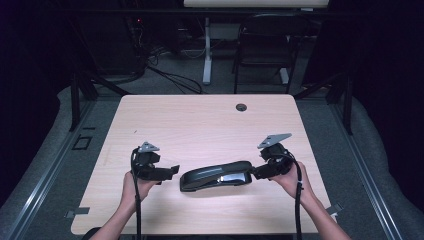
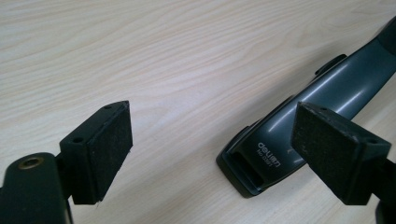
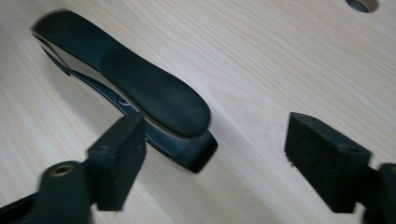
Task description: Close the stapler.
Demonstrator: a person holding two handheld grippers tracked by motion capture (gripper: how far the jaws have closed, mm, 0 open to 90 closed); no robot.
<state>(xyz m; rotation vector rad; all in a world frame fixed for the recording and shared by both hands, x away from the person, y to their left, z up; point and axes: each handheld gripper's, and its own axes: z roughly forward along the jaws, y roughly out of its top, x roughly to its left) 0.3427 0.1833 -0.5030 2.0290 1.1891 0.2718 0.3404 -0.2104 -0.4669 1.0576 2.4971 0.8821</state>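
black stapler [image 1: 216, 175] lies flat on the light wood table [image 1: 200, 120], near the front edge, lengthwise between the two tools. high view: left gripper [image 1: 172, 171] sits just off the stapler's left end, right gripper [image 1: 255, 173] right at its right end, contact can't be told from here; a hand behind each. the high view also gives the cable hole [image 1: 241, 107] at the far edge and a chair [image 1: 265, 45] beyond. left gripper view adds the stapler's front mouth and small white lettering [image 2: 268, 156], jaws spread wide, nothing between them, stapler just ahead to the right. right gripper view, a bit blurred, shows the rear end and the rubbery top pad [image 3: 154, 95], jaws apart, empty, stapler end [image 3: 196, 149] near the left jaw.
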